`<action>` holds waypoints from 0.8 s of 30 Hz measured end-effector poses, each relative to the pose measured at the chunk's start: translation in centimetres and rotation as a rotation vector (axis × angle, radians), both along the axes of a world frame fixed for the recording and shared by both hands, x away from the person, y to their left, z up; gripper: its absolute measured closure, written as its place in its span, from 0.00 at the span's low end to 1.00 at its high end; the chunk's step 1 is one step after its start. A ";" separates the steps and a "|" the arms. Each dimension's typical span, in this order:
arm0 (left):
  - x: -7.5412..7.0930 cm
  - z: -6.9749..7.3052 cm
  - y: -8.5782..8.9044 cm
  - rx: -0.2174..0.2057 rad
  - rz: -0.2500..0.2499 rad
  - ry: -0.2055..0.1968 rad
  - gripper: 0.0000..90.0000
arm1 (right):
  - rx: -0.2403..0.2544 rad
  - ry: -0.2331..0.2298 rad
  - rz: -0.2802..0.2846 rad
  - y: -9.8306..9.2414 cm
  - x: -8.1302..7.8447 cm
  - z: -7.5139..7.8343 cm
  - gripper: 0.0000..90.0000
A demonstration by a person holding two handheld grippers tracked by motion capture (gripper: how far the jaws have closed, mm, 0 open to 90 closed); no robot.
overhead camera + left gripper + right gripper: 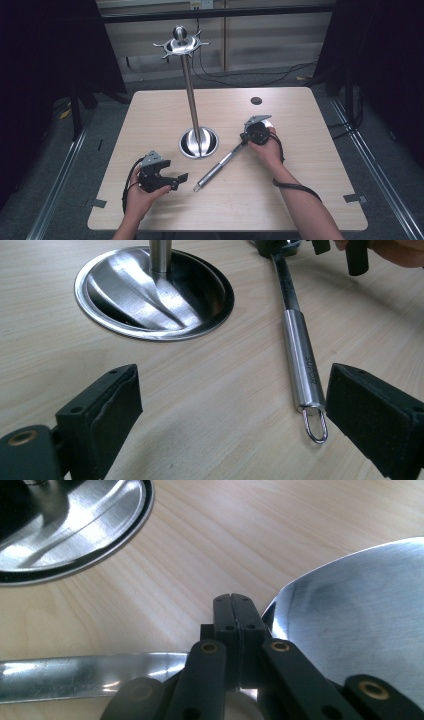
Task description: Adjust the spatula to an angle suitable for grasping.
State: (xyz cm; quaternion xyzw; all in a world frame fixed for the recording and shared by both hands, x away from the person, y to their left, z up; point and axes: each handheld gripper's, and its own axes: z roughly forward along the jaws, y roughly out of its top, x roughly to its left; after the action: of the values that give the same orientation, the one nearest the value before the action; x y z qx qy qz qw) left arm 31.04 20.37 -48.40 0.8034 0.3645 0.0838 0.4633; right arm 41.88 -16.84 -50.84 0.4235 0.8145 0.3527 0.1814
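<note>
1. Steel spatula (220, 167): lies flat on the wooden table (300, 200), right of the stand's base, running diagonally. Its handle end, with a small wire hanging loop (315, 424), points toward the person's side; its broad blade (360, 625) lies at the far end, under the right gripper.
2. Right gripper (256, 131): held in the person's right hand (270, 150), it sits over the junction of blade and handle. In the right gripper view its two black jaws are pressed together, pad against pad, with nothing between them; the shiny handle passes crosswise beneath them and the blade spreads to their right. Whether the tips touch the metal cannot be told.
3. Left gripper (176, 180): held in the left hand (142, 197), near the front left of the table. Its jaws stand wide apart and grip nothing. In the left gripper view the spatula's loop end lies just beside the right-hand pad (370, 410).
4. Utensil stand (192, 95): a tall steel pole rising upright from a round dished base (150, 295), topped by a ring of hooks (181, 45). The base lies near the spatula's handle, apart from it.
</note>
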 end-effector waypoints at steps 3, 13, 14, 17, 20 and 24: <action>0.1 0.1 -0.2 -0.001 -0.006 -0.005 0.09 | 0.004 0.014 -0.010 -0.8 -0.6 0.1 1.00; 0.3 0.0 -0.8 -0.016 -0.031 0.004 0.09 | 0.015 0.050 -0.080 -4.2 -3.6 0.4 1.00; 0.4 -0.1 -0.8 -0.014 -0.033 0.007 0.09 | 0.019 0.055 -0.080 -4.6 -4.0 0.4 1.00; 0.5 -0.1 -1.0 -0.022 -0.035 0.006 0.09 | 0.016 0.059 -0.091 -5.7 -5.1 0.5 1.00; 0.5 0.0 -1.2 -0.029 -0.036 0.004 0.09 | 0.028 0.074 -0.100 -6.9 -6.1 0.5 1.00; 0.5 0.0 -1.5 -0.027 -0.037 0.003 0.09 | 0.030 0.082 -0.111 -7.9 -7.5 0.6 1.00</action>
State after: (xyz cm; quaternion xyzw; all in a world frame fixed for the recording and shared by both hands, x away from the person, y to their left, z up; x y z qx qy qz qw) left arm 31.52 18.87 -48.38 0.8040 0.3513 0.0690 0.4748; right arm 34.42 -24.78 -50.23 0.4848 0.7910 0.3367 0.1606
